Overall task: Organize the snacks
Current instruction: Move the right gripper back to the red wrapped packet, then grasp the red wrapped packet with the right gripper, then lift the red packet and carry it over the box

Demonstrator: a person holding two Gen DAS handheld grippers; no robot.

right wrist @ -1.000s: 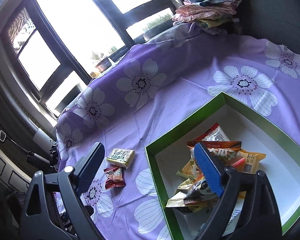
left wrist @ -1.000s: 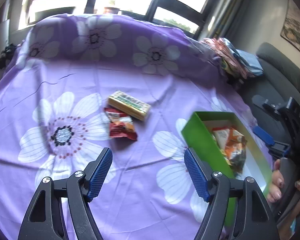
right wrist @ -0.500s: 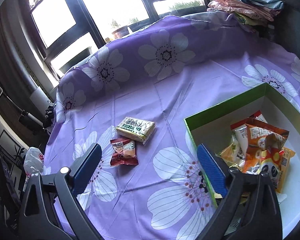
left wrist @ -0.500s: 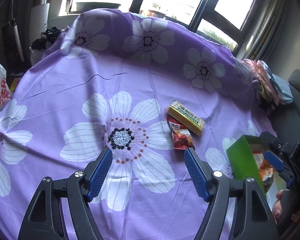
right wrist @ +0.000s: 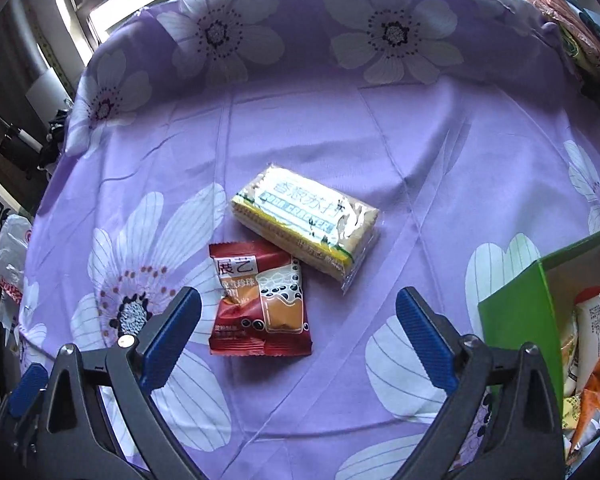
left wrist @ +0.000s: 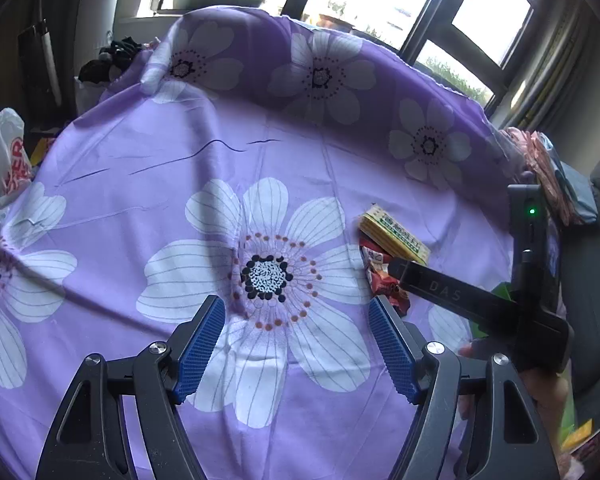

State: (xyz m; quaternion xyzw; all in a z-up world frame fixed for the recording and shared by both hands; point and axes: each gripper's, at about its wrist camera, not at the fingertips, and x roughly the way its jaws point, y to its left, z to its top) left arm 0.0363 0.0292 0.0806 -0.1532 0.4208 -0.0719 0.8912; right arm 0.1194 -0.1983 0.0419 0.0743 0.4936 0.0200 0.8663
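Snacks lie on the purple flowered cloth [right wrist: 380,128]: the right gripper [right wrist: 298,330], spread wide and empty, hovers over a red packet [right wrist: 260,300], cracker pack [right wrist: 306,222] touching just beyond. Only this view shows the green box [right wrist: 512,320] holding more packets, whereas the left gripper [left wrist: 296,344], also spread, faces mostly bare cloth.

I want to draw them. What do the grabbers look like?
Each gripper has two black plastic arms with triangular cut-outs and silver screws, ending in blue ridged pads. The right one's side, seen from the left camera, reads "DAS" in grey and shows a small green light.
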